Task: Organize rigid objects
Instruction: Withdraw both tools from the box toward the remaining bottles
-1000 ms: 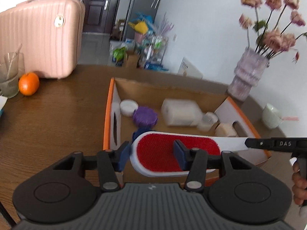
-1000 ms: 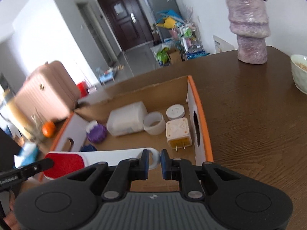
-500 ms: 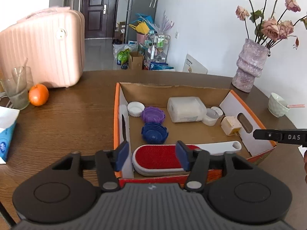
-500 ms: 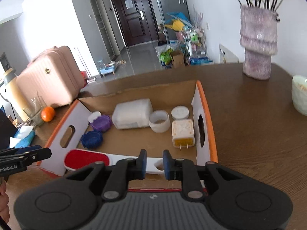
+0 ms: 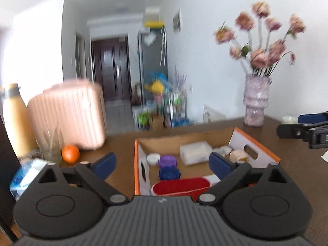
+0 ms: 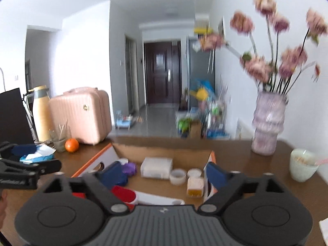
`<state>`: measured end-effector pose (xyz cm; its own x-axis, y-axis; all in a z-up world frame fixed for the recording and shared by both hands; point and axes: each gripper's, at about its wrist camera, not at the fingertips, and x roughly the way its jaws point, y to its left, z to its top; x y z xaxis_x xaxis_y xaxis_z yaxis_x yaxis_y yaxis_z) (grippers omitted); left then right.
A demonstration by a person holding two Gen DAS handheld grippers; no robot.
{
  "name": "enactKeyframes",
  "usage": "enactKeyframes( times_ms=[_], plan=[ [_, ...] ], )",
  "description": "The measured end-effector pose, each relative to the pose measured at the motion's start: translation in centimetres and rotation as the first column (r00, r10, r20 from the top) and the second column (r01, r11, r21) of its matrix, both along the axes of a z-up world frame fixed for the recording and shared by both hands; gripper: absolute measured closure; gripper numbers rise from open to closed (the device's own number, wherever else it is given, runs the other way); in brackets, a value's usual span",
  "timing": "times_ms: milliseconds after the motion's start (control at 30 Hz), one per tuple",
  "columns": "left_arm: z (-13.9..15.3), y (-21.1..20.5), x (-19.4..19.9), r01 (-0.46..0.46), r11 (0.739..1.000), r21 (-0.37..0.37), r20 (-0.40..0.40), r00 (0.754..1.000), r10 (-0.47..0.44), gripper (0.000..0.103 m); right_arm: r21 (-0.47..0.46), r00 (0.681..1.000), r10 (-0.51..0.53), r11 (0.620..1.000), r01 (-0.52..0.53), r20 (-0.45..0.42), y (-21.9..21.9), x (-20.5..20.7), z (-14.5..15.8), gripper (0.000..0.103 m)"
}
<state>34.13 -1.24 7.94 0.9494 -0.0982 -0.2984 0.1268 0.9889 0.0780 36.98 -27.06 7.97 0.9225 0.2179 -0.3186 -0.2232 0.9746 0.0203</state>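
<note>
A red lint brush (image 5: pixel 181 186) with a white handle (image 6: pixel 160 199) lies flat along the near side of the orange-edged cardboard box (image 5: pixel 135 164). Further in lie a purple cap (image 5: pixel 168 161), a blue cap (image 5: pixel 169 173), a white container (image 6: pixel 156 167), a tape roll (image 6: pixel 178 176) and a plug adapter (image 6: pixel 195 186). My left gripper (image 5: pixel 163 163) hovers above and in front of the box, its jaws opening wide with nothing gripped. My right gripper (image 6: pixel 165 174) does likewise, jaws opening and clear of the handle. Each gripper shows at the edge of the other's view.
On the brown table left of the box stand a pink suitcase (image 5: pixel 67 116), an orange (image 5: pixel 70 153), a glass (image 5: pixel 50 147), a thermos (image 6: pixel 41 110) and a tissue pack (image 5: pixel 26 176). A flower vase (image 6: pixel 268 123) and a pale cup (image 6: pixel 302 164) stand to the right.
Both grippers let go of the brush and opened wide. They pulled back and up from the box, and the brush now rests inside it.
</note>
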Motion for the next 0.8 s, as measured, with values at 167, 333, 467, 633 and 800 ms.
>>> enactKeyframes(
  times_ms=[167, 333, 467, 633, 800],
  plan=[
    [-0.7, -0.8, -3.6, 0.004, 1.000, -0.021, 0.071, 0.997, -0.003, 0.000, 0.015, 0.999, -0.015, 1.000, 0.014, 0.042, -0.2, -2.9, -1.0, 0.007],
    [-1.0, -1.0, -5.7, -0.003, 1.000, -0.031, 0.061, 0.998, 0.005, 0.000, -0.004, 0.998, -0.029, 1.000, 0.029, 0.060, -0.1, -5.2, -1.8, 0.003],
    [-0.6, -0.9, -7.5, -0.006, 0.999, -0.034, 0.074, 0.997, 0.008, 0.000, 0.015, 0.997, -0.036, 0.999, 0.035, 0.066, -0.3, -7.0, -1.8, 0.003],
    [-0.5, -0.8, -9.8, -0.007, 0.999, -0.052, 0.084, 0.996, 0.012, 0.000, 0.031, 0.996, -0.032, 0.999, 0.030, 0.087, -1.0, -9.9, -1.8, 0.001],
    [-1.1, -0.6, -13.6, -0.008, 0.997, -0.074, 0.086, 0.996, 0.015, 0.000, 0.069, 0.998, -0.038, 0.997, 0.034, 0.056, -1.9, -13.7, -2.0, 0.001]
  ],
)
